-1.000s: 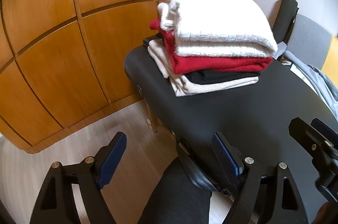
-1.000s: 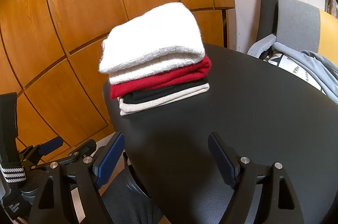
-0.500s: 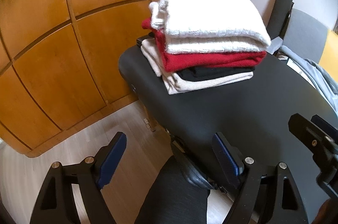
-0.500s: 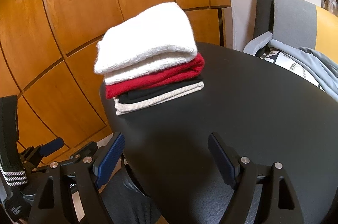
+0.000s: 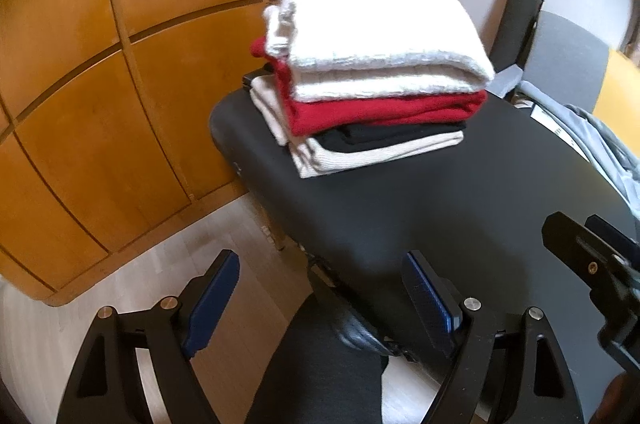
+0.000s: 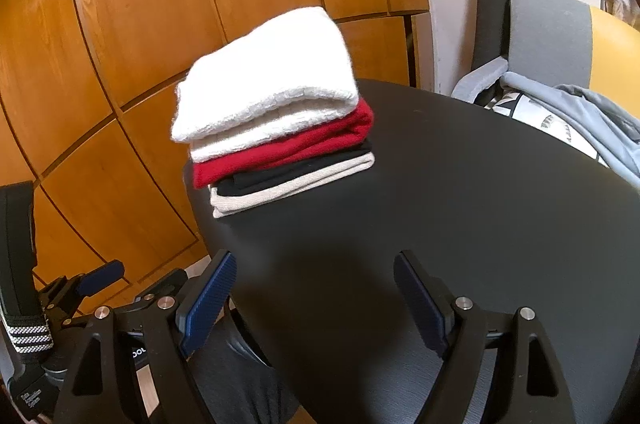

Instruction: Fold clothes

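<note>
Beyond the table (image 6: 460,191), unfolded clothes (image 6: 592,119) drape 1 chair (image 6: 548,35).

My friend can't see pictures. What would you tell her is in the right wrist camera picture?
A neat stack of folded clothes, white on top, then red, black and cream, sits at the far left corner of a black table. The right gripper hovers open and empty over the near part of the table, and grey-blue clothing lies unfolded at the right edge.
</note>
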